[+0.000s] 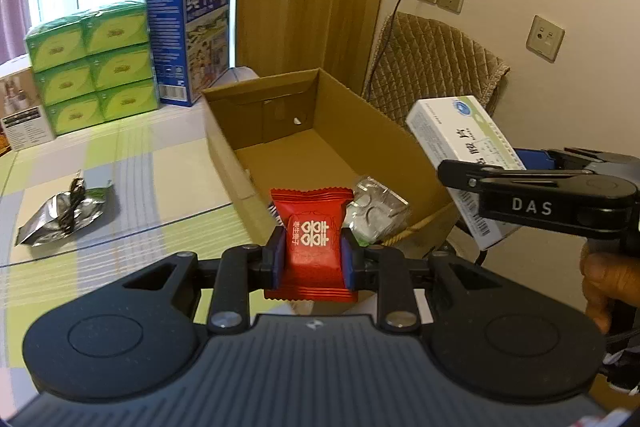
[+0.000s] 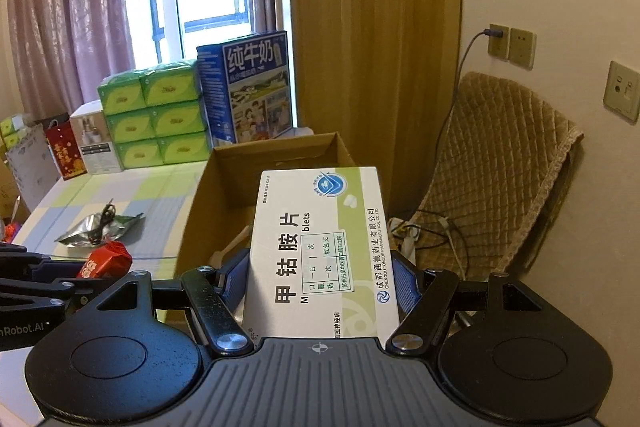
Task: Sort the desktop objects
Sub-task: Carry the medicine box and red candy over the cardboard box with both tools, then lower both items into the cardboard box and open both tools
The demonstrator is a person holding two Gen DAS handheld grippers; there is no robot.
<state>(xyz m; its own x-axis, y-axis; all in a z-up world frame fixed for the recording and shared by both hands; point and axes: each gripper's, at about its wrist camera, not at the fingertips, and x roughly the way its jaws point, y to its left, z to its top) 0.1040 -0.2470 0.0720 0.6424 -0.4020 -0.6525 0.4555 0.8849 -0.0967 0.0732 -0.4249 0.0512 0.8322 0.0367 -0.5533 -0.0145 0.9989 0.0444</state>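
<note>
Both tongs loaded: my left gripper (image 1: 312, 255) pinches a red candy (image 1: 311, 243), right gripper (image 2: 320, 281) clamps a medicine box (image 2: 320, 251); open carton (image 1: 320, 151) just ahead, its near rim below both.

Left gripper (image 1: 313, 259): closed on a red candy packet (image 1: 312, 239); blue pads (image 1: 276, 259) pressed against both its side edges; held level.
Right gripper (image 2: 320, 283): clamped on a white medicine box (image 2: 320, 247); blue pads (image 2: 406, 287) against both long sides; jaws set wider than the left pair; seen side-on from the left wrist view.
Hand (image 1: 608, 287): partly visible at the right gripper's handle; fingers curled round the grip.
</note>
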